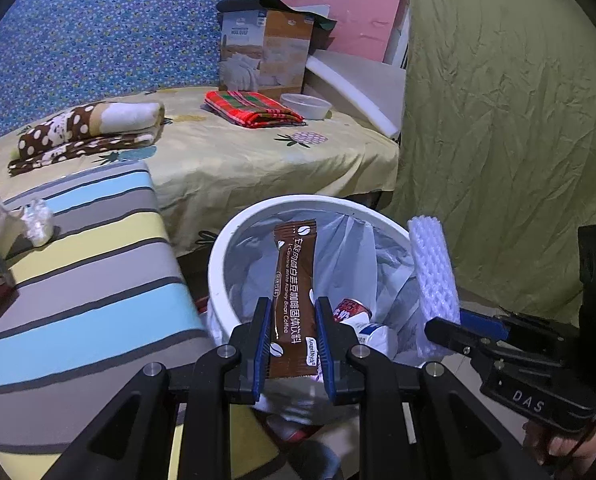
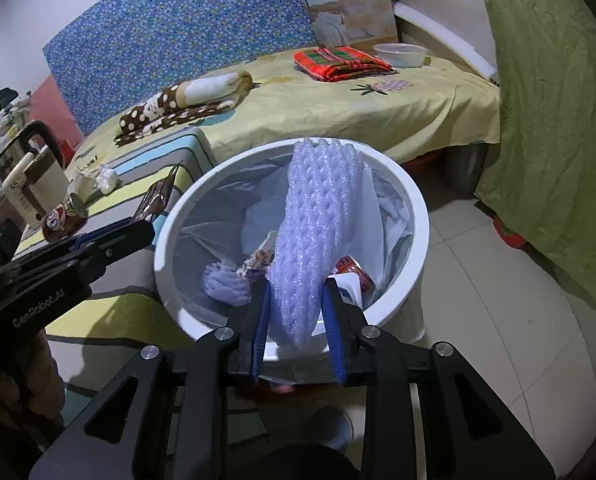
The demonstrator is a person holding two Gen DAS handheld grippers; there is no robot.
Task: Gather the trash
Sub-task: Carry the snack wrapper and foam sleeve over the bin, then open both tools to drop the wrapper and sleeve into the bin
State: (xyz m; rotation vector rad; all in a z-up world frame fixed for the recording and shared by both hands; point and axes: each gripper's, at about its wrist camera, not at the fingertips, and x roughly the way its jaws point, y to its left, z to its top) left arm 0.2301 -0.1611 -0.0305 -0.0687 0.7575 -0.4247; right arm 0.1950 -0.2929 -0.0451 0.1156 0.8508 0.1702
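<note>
While both grippers hang over the white bin [image 2: 412,216], each is clamped on one piece of trash.
From largest to smallest: the lined bin already holds a can and wrappers; the right gripper [image 2: 298,320] pinches a foam net sleeve [image 2: 318,216] above the opening; the left gripper [image 1: 291,344] grips a brown coffee sachet [image 1: 293,292] by its lower end. Risk, as judged: the sleeve sits near the rim in the left view and could catch and tip outside; the light sachet could cling to a pad.
</note>
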